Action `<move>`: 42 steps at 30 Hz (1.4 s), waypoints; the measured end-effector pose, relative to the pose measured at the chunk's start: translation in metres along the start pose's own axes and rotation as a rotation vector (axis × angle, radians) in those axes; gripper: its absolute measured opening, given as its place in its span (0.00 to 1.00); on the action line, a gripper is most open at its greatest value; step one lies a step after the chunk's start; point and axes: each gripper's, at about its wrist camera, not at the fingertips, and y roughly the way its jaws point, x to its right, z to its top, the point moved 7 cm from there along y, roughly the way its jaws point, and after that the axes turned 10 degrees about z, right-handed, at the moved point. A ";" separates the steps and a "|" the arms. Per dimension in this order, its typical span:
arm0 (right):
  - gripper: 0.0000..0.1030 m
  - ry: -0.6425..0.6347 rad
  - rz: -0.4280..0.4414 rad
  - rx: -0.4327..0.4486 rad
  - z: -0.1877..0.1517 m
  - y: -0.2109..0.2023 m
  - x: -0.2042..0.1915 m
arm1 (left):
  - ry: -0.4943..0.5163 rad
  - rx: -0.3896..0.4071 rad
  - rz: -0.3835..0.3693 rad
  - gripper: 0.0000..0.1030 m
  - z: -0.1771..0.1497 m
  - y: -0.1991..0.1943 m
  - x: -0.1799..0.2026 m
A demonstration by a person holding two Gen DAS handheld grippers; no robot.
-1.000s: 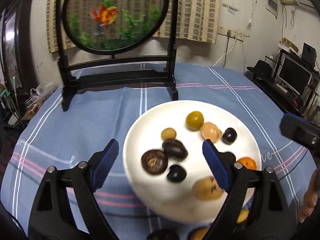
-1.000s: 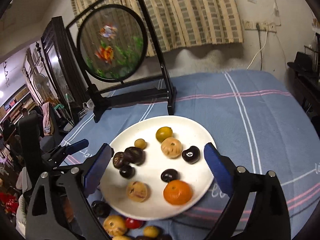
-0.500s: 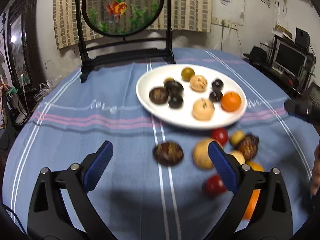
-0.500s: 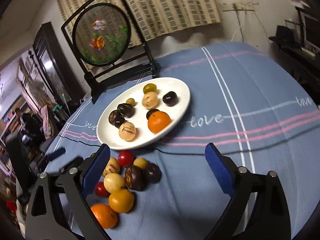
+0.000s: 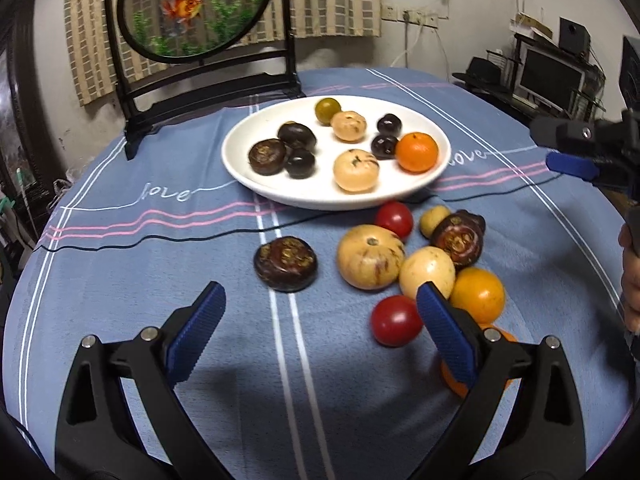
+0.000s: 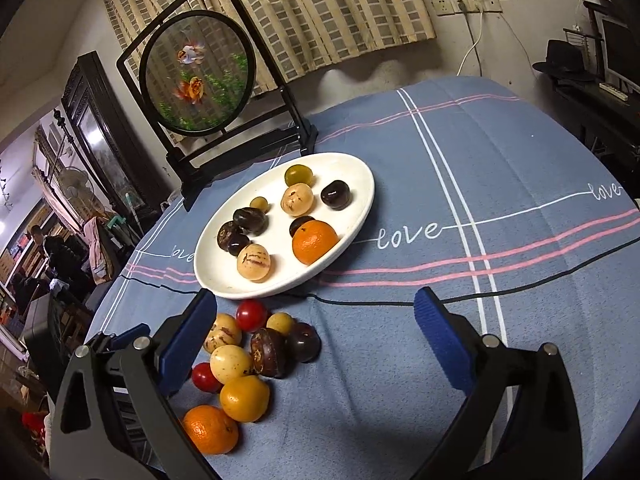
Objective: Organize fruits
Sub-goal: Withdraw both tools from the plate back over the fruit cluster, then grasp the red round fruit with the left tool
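Note:
A white plate (image 5: 256, 176) (image 6: 348, 172) on the blue cloth holds several fruits, among them an orange (image 5: 417, 152) (image 6: 315, 242) and dark brown ones. In front of the plate lies a loose pile: a flat dark brown fruit (image 5: 286, 264), a tan fruit (image 5: 370, 257), red tomatoes (image 5: 394, 320) (image 6: 251, 314) and yellow-orange ones (image 6: 244, 398). My left gripper (image 5: 318, 308) hangs open over the cloth just before the dark brown fruit, nothing between its fingers. My right gripper (image 6: 316, 312) is open too, with the pile beside its left finger.
A round goldfish screen on a black stand (image 5: 192, 8) (image 6: 198, 80) rises behind the plate. A thin black cable (image 5: 160, 240) runs across the cloth. A hand (image 5: 630, 276) shows at the right edge. Monitor and shelves stand off the table's right side.
Both grippers have drawn back from over the plate toward the near side of the table, bringing the loose fruit pile into view. Their jaws have spread slightly wider.

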 end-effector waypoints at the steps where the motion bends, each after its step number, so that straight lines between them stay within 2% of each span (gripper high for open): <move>1: 0.96 0.001 0.000 -0.002 0.000 0.000 0.000 | 0.013 -0.003 -0.005 0.95 -0.001 0.000 0.003; 5: 0.96 0.001 -0.001 -0.001 0.000 0.000 0.000 | 0.062 -0.035 0.005 0.96 -0.008 0.008 0.011; 9: 0.96 0.009 0.000 0.000 0.000 -0.001 0.001 | 0.019 -0.041 0.024 0.98 -0.007 0.008 -0.003; 12: 0.96 0.016 0.007 0.009 0.001 -0.004 0.002 | -0.042 -0.016 0.121 0.98 -0.008 0.002 -0.032; 15: 0.96 0.016 0.019 0.016 0.002 -0.006 0.000 | -0.181 -0.016 0.082 0.98 -0.011 -0.002 -0.062; 17: 0.97 0.010 0.027 0.017 0.002 -0.006 -0.003 | -0.215 0.000 0.063 0.98 -0.010 -0.005 -0.066; 24: 0.97 0.008 0.024 0.010 0.000 -0.004 -0.003 | -0.026 0.014 0.083 0.98 -0.010 -0.006 -0.027; 31: 0.97 0.002 0.017 -0.012 -0.002 0.001 -0.003 | -0.049 -0.064 0.068 0.98 -0.015 0.010 -0.029; 35: 0.97 -0.006 0.012 -0.023 -0.004 0.003 -0.005 | -0.011 -0.060 0.047 0.97 -0.016 0.008 -0.019; 37: 0.96 -0.006 0.010 -0.026 -0.004 0.004 -0.004 | -0.002 -0.060 0.033 0.91 -0.016 0.008 -0.015; 41: 0.96 -0.005 0.006 -0.035 -0.006 0.005 -0.004 | 0.001 -0.112 0.002 0.69 -0.020 0.020 -0.010; 42: 0.96 -0.006 0.006 -0.036 -0.006 0.005 -0.004 | 0.000 -0.122 0.000 0.68 -0.021 0.021 -0.010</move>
